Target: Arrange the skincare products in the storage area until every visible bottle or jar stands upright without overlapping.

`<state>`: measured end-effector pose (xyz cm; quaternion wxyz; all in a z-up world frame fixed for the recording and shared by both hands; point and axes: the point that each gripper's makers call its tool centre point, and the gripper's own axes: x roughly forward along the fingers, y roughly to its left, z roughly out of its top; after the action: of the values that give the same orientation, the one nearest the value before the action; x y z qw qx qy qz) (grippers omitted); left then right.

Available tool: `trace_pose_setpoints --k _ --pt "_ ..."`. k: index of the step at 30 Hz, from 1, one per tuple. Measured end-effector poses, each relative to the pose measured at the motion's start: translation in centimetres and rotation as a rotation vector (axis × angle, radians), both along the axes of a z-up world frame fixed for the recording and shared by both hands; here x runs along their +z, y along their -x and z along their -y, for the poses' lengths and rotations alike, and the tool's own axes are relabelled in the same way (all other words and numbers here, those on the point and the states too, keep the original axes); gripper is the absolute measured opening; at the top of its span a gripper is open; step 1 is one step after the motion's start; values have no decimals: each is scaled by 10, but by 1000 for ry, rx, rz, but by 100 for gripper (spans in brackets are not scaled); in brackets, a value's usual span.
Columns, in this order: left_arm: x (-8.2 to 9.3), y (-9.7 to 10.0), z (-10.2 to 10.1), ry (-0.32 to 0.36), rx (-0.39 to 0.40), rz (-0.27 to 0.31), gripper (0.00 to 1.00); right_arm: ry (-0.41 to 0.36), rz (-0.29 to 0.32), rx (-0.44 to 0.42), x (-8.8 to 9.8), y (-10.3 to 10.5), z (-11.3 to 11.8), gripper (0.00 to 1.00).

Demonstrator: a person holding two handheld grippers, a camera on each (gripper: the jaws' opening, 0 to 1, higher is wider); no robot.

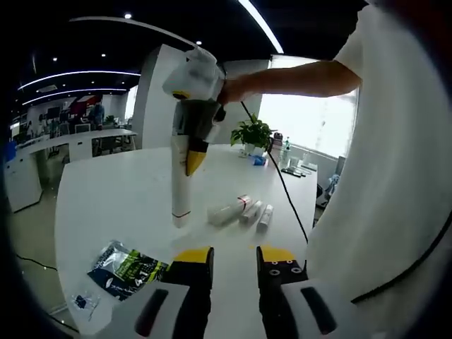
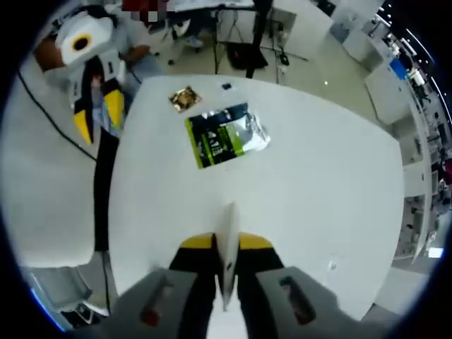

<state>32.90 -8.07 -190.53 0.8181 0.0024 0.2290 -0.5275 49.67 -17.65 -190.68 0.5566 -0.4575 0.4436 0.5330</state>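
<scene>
White laminate covered the bench [image 1: 127, 191], where three small skincare bottles [image 1: 241, 210] lay on their sides near its middle, touching or nearly so, their long axes roughly parallel and running from about 8 o'clock to 2 o'clock in the left gripper view, caps toward 2 o'clock. None of them stood upright.

A green-and-black foil packet [image 2: 224, 135] lay at 7 o'clock of the bottles in that view, well apart from them, with a small gold wrapper [image 2: 184, 99] just beyond it in the right gripper view.

Above the bench hung the right gripper [image 1: 183, 191], its fingers clamped on a slim white tube [image 1: 181, 201]. The tube's long axis ran near vertical, its free end pointing down at the bench, just at 9 o'clock of the lying bottles.

The left gripper [image 1: 236, 265] waited low at 6 o'clock, its fingers parted and holding nothing.

The likeliest trouble appeared to be the tube itself: tall, narrow and pinched high, it could topple once released if set down off plumb, or roll into the bottles beside it. A descent drifting toward 3 o'clock could also knock those bottles and send them rolling toward the bench edge. The trailing black cable [image 1: 282, 185] might snag them as well.
</scene>
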Motion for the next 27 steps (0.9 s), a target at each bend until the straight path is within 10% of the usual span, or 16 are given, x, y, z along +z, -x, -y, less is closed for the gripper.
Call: trace_pose_setpoints --k 27 --pt "-20 -2 -11 -85 26 -39 27 12 26 -84 -13 -104 34 7"
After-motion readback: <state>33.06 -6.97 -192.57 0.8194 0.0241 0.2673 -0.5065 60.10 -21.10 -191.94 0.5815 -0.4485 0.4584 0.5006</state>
